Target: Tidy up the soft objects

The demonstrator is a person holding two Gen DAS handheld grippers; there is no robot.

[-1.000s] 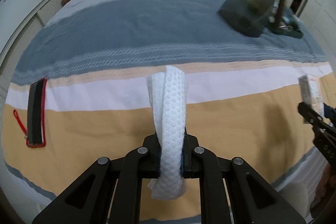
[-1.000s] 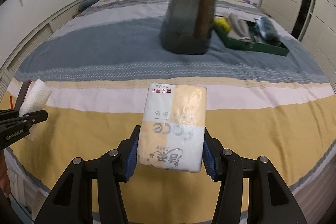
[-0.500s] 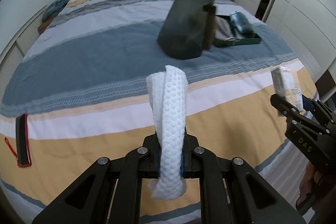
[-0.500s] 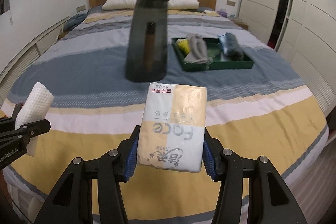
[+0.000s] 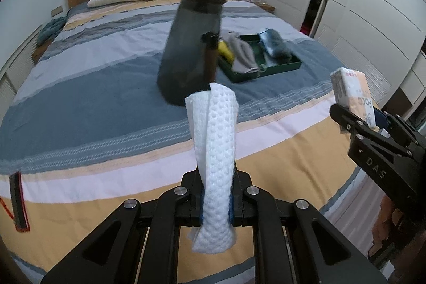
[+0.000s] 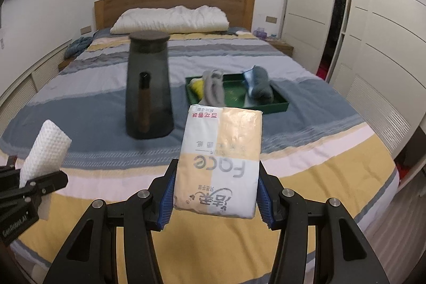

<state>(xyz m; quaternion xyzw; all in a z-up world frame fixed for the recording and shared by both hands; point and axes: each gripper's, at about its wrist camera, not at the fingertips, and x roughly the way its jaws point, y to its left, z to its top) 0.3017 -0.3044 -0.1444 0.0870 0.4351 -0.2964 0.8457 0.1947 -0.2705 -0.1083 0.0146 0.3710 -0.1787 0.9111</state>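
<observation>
My left gripper (image 5: 216, 204) is shut on a folded white waffle-weave cloth (image 5: 217, 151) that sticks up between its jaws; the same cloth (image 6: 44, 151) shows at the left of the right wrist view. My right gripper (image 6: 215, 197) is shut on a yellow and white tissue pack (image 6: 219, 164), which also appears at the right edge as the tissue pack (image 5: 354, 97) in the left wrist view. Both are held above the foot of the striped bed (image 5: 80, 103). A green tray (image 6: 277, 108) with rolled grey and blue cloths and a yellow item lies further up the bed.
A tall dark pitcher (image 6: 149, 87) with a handle stands on the bed between the grippers and the tray. A white pillow (image 6: 170, 19) lies at the wooden headboard. A black and red strap (image 5: 17, 201) rests at the left bed edge. White wardrobe doors (image 6: 372, 31) stand on the right.
Both grippers have risen and swung right while keeping their holds. The tray and pitcher have come into fuller view, and the headboard now shows.
</observation>
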